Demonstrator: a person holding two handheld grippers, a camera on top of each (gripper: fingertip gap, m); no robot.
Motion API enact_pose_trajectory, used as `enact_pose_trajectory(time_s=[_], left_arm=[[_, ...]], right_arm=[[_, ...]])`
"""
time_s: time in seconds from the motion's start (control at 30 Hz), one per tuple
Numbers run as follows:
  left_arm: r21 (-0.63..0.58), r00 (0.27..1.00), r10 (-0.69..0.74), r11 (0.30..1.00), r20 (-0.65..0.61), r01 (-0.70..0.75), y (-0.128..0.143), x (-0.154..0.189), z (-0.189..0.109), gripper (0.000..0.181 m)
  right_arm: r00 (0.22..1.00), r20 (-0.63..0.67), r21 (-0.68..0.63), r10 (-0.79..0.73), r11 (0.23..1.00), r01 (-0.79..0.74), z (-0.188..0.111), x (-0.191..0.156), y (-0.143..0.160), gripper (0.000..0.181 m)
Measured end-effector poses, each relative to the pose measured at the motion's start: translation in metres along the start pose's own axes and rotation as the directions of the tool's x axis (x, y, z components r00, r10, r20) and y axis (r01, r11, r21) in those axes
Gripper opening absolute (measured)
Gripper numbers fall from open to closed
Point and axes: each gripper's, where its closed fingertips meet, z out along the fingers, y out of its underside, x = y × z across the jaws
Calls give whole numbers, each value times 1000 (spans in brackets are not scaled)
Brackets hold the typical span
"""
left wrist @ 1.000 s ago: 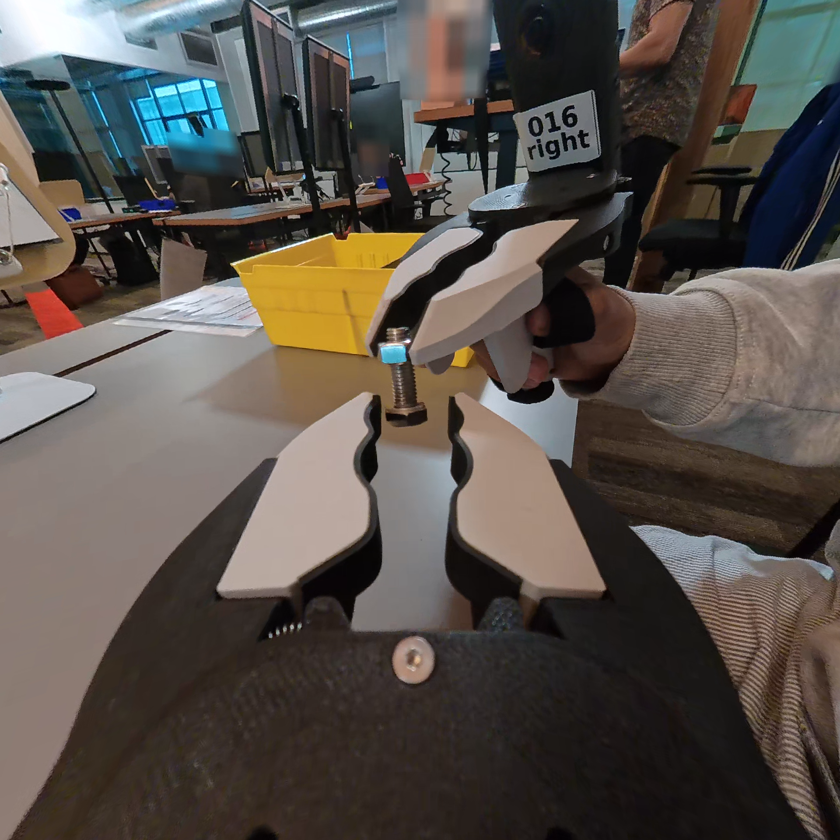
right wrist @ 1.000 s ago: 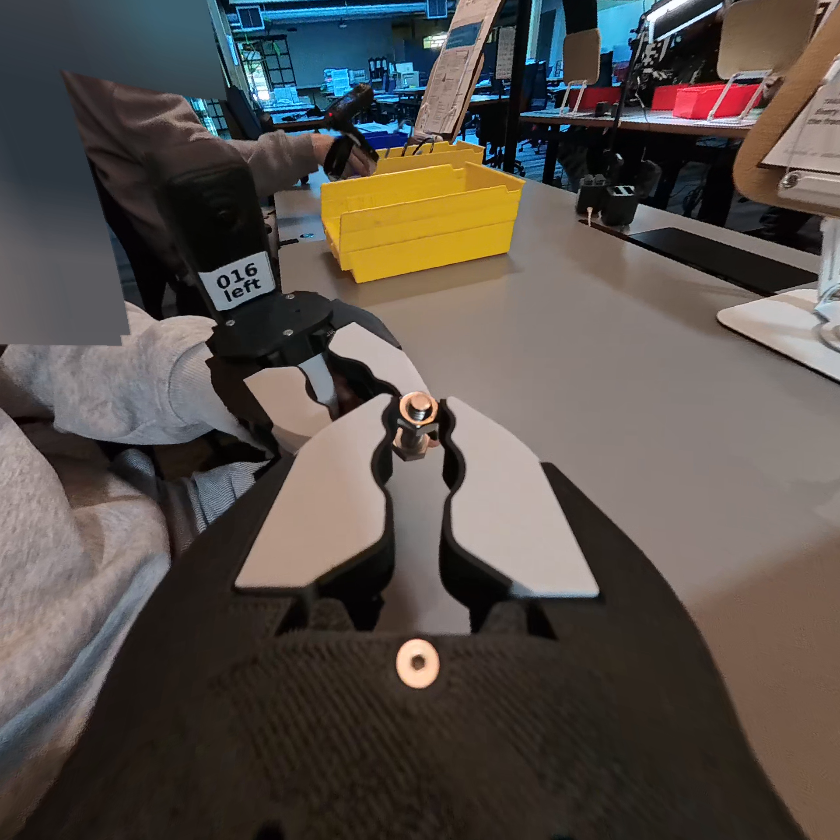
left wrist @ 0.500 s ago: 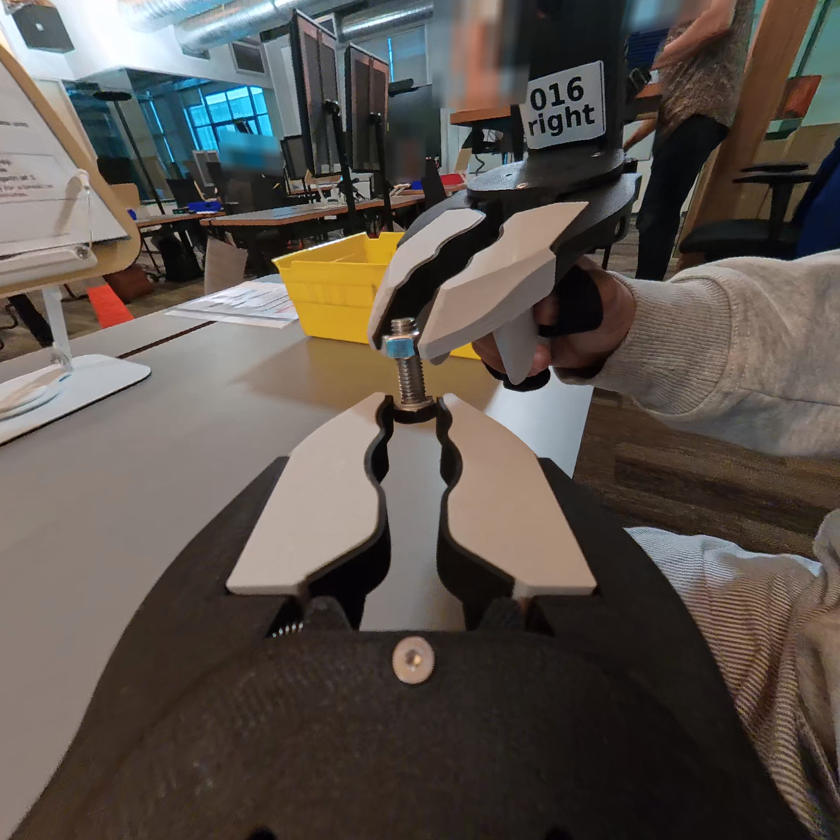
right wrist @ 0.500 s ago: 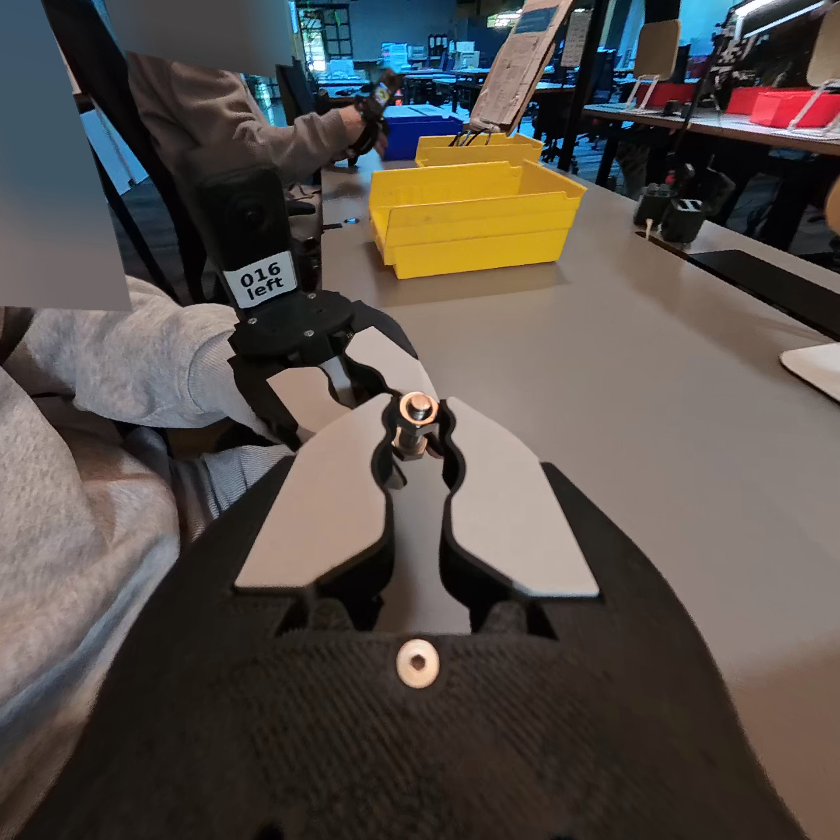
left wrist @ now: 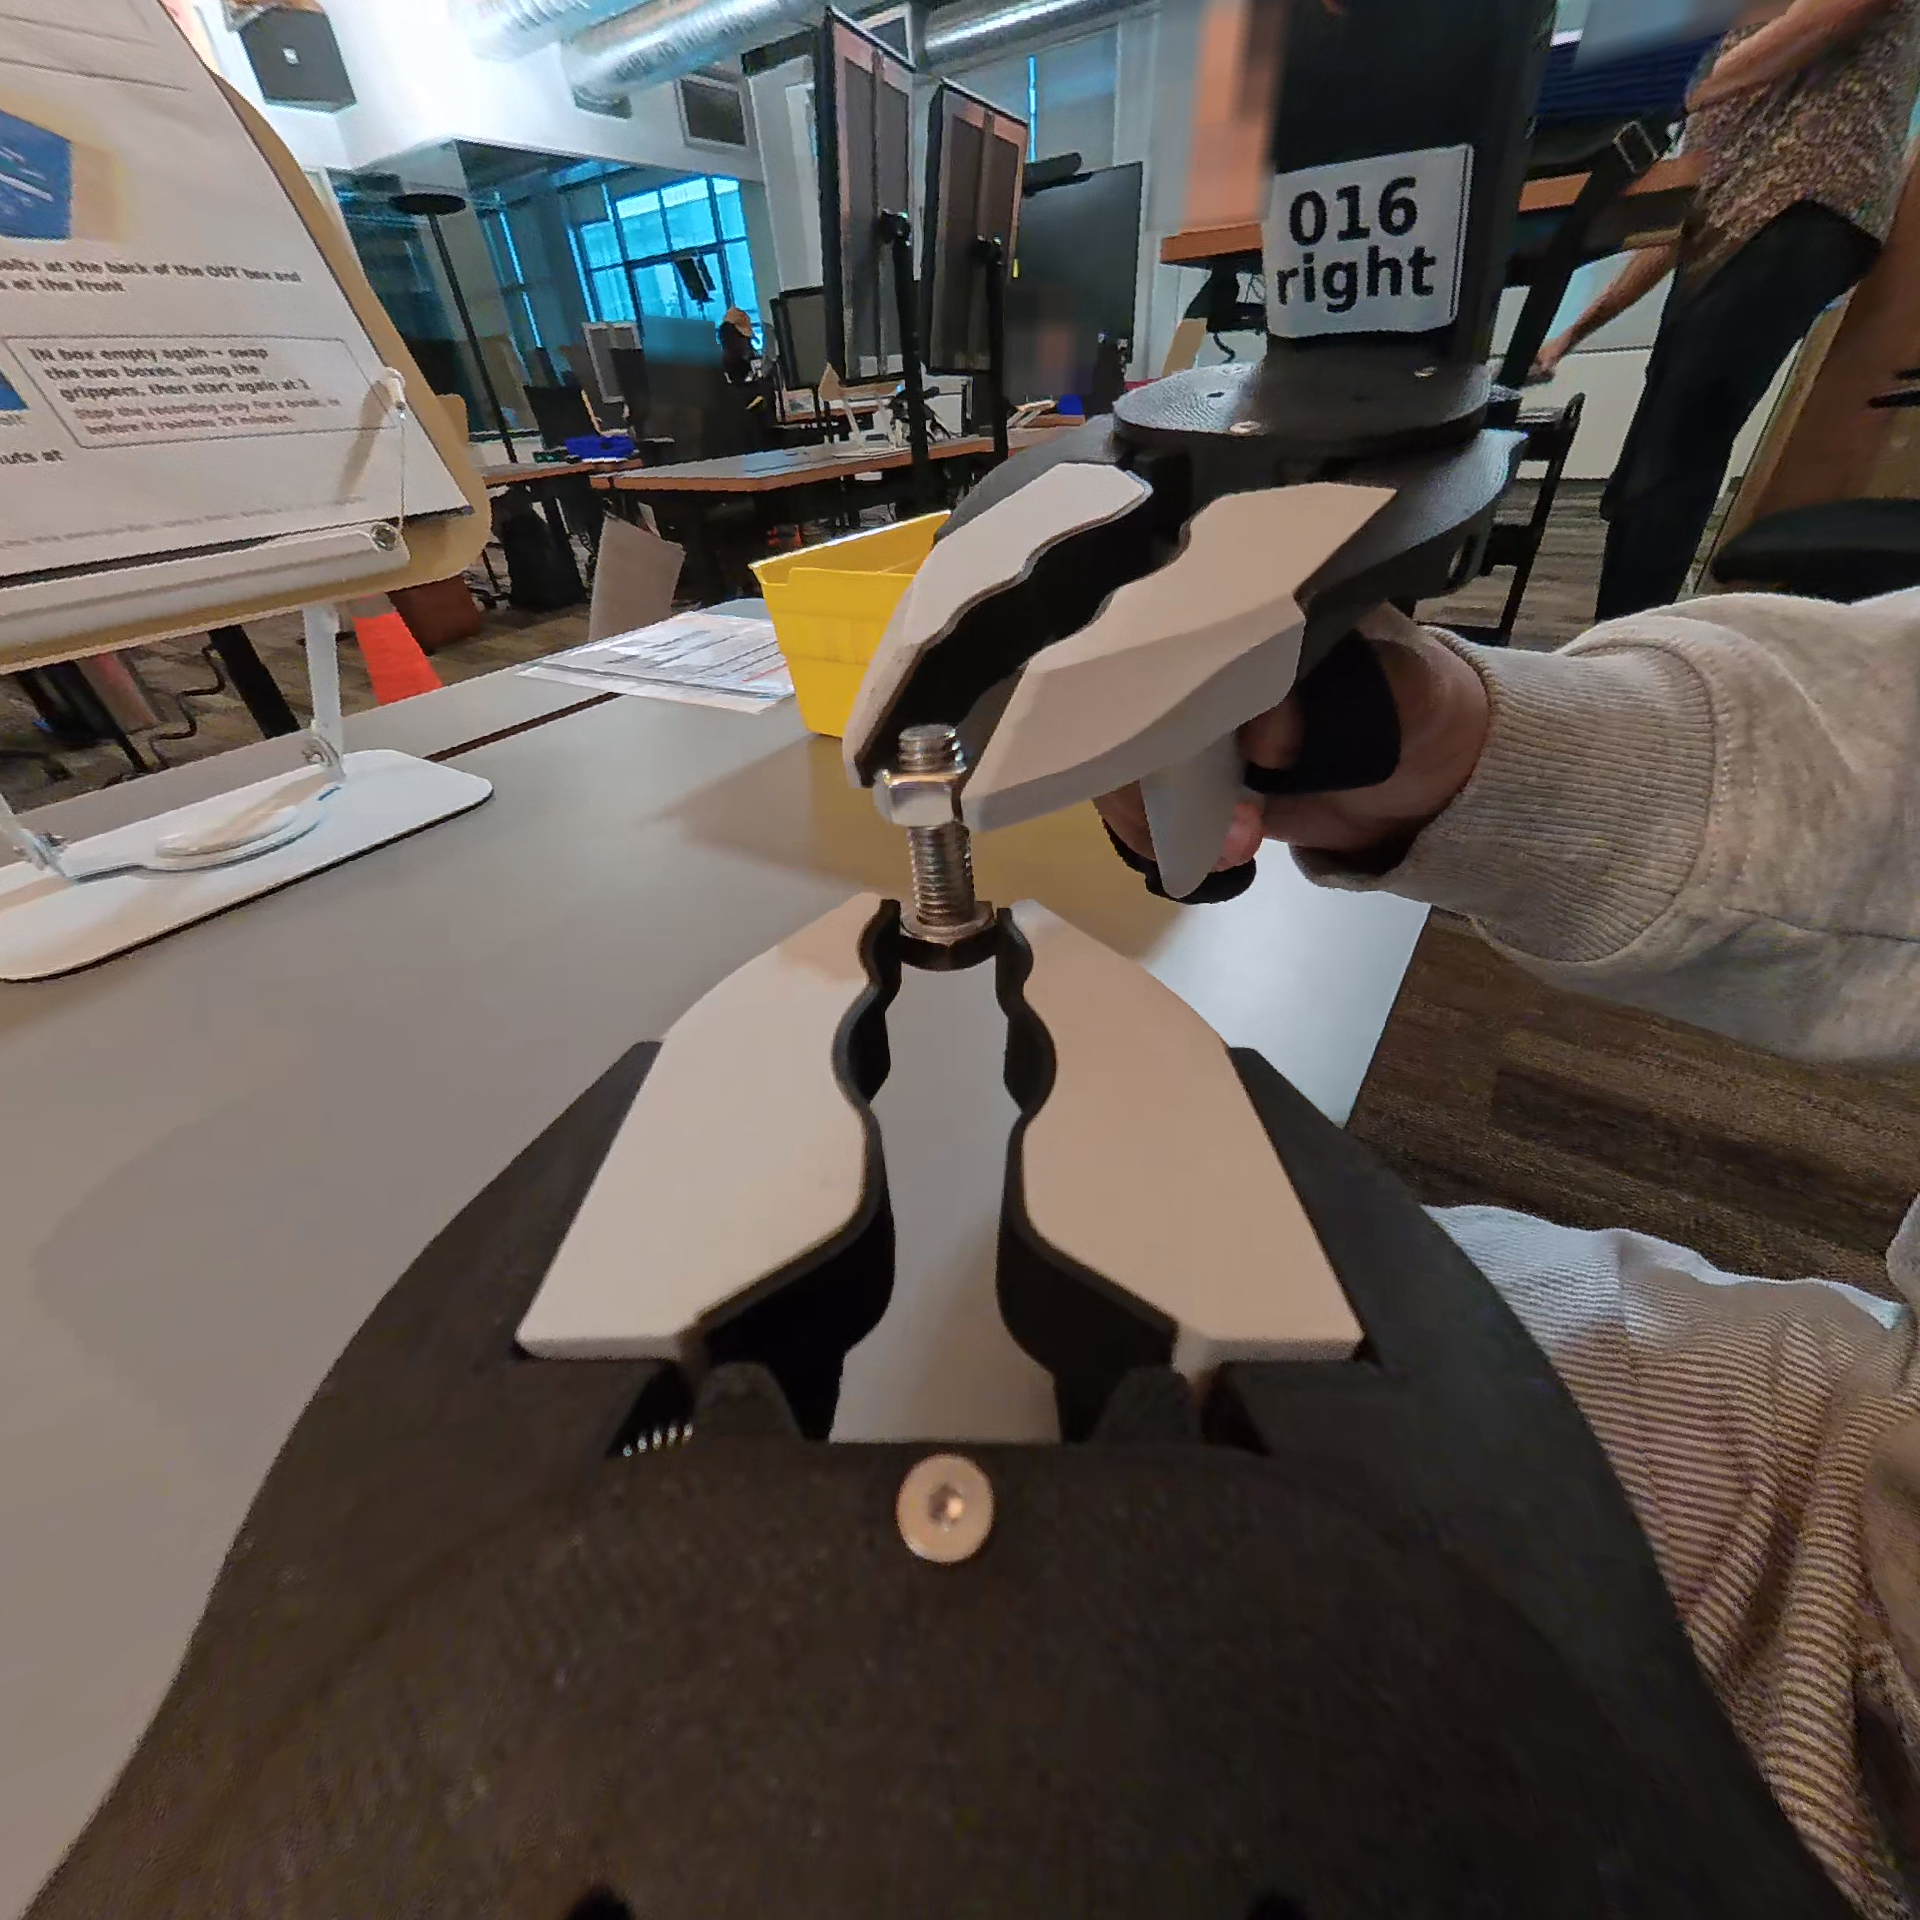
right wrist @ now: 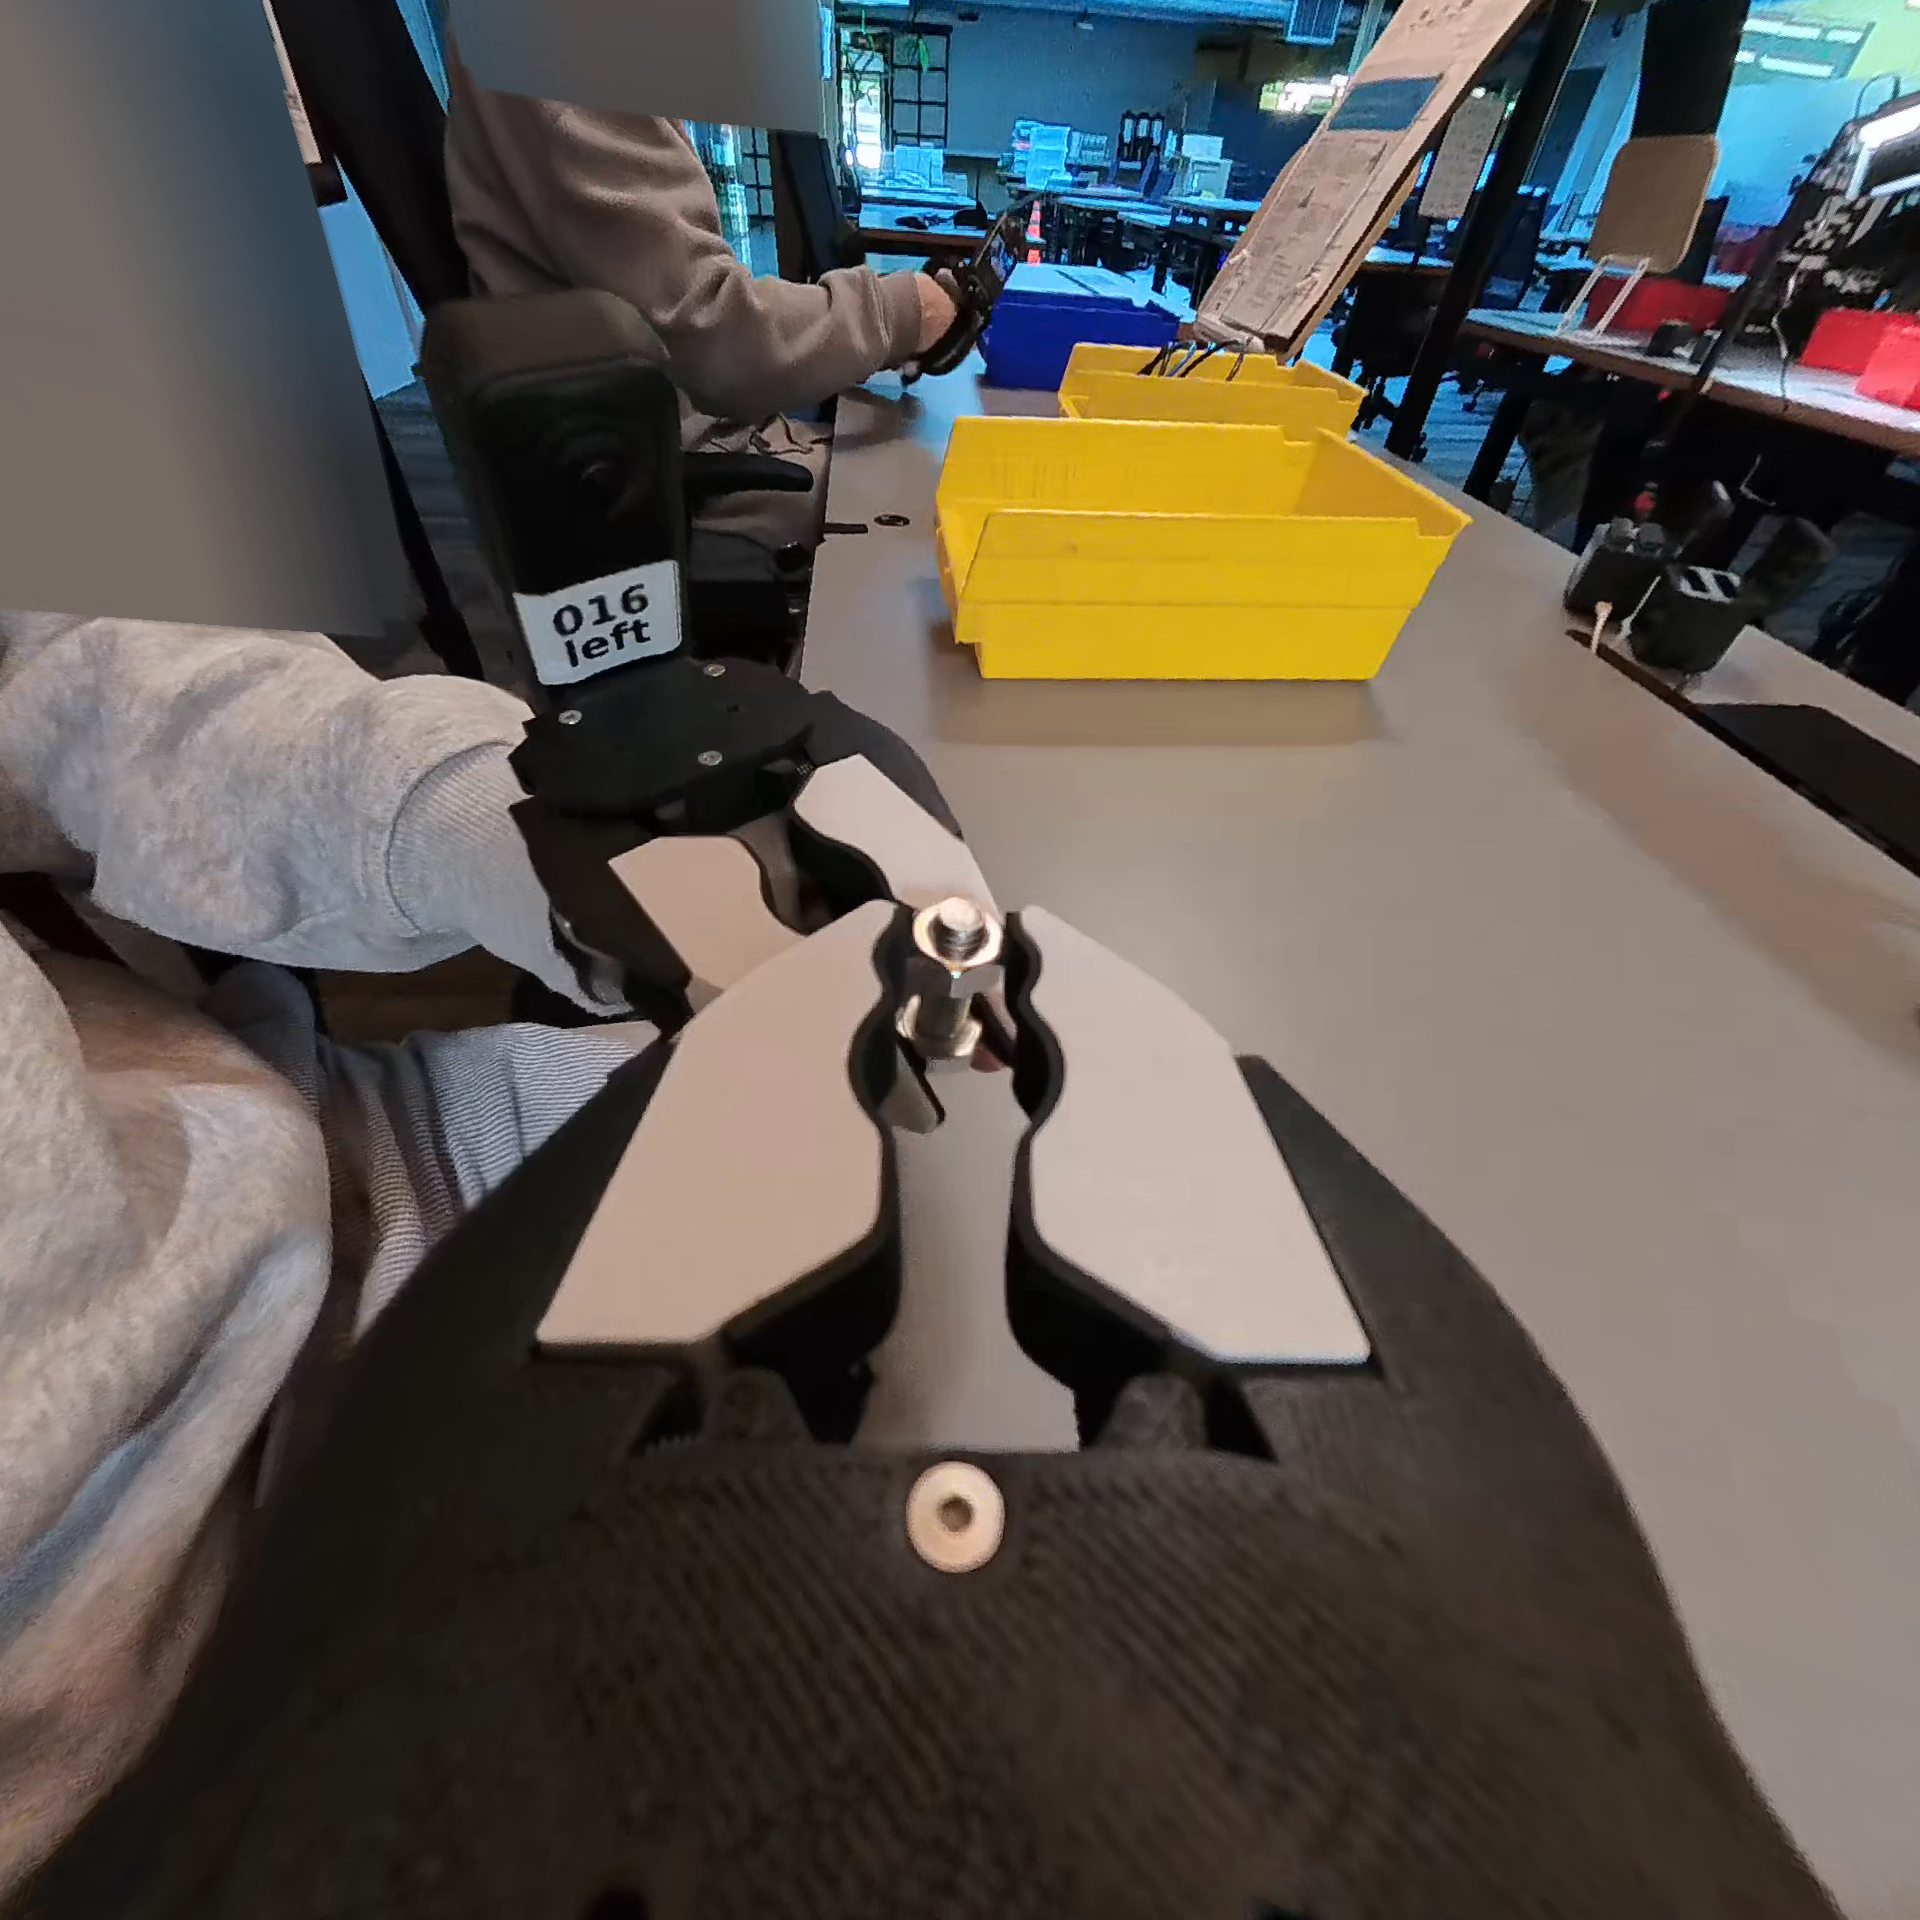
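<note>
Standing upright above the bench (left wrist: 312, 1091), the bolt (left wrist: 940, 883) has its head clenched in the left fingers (left wrist: 810, 997) and its nut (left wrist: 920, 798) in the right fingers (left wrist: 1039, 769); any tilt could jam the threads.

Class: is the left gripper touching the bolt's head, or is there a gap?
Touching. The left wrist view shows the left gripper closed on the head of the bolt.

Grey bench (right wrist: 1403, 935). Yellow bin (right wrist: 1184, 561) mid-bench, second yellow bin (right wrist: 1205, 390) just behind, blue bin (right wrist: 1070, 322) beyond. White-based document stand (left wrist: 208, 821) at bench left edge. Papers (left wrist: 675, 655) beside yellow bin (left wrist: 831, 623). Dark monitors (left wrist: 914, 229) on far desks.
</note>
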Motion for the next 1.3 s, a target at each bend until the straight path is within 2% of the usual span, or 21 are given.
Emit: enact_pose_trajectory(time_s=[0.13,0.23,0.33,0.47,0.6,0.7,0.77,0.93,1.13,1.23,1.3], left_arm=[[-4,1000,11,1000,14,-11,0,-2,3,17],[3,1000,6,1000,20,-6,-3,-4,9,17],[11,1000,-4,1000,-4,4,-7,-3,21,17],[7,995,-29,1000,-99,29,-6,12,45,17],[30,975,-43,998,-219,50,-12,37,68,18],[55,952,-61,995,-301,81,-18,56,78,18],[62,942,-75,993,-327,101,-20,61,84,18],[91,929,-99,986,-357,140,-28,65,88,18],[117,933,-92,983,-348,140,-30,66,80,17],[111,949,-84,986,-303,123,-26,61,73,17],[95,959,-91,988,-268,120,-21,56,67,18]], right_arm=[[999,-18,11,-43,999,43,-3,3,2,18],[996,-59,40,-64,997,66,-10,9,7,25],[995,-98,116,18,993,-7,-23,17,9,35],[978,-157,186,138,977,-108,-49,23,11,45],[954,-274,242,123,969,-56,-74,20,6,45],[930,-347,242,119,970,-33,-89,17,8,36],[909,-407,207,88,978,-2,-101,18,12,27],[872,-482,212,89,977,17,-128,21,14,24],[885,-453,261,113,965,10,-119,17,5,18],[910,-372,338,185,940,-53,-107,14,-5,15],[925,-335,327,179,943,-64,-95,13,-7,12]])
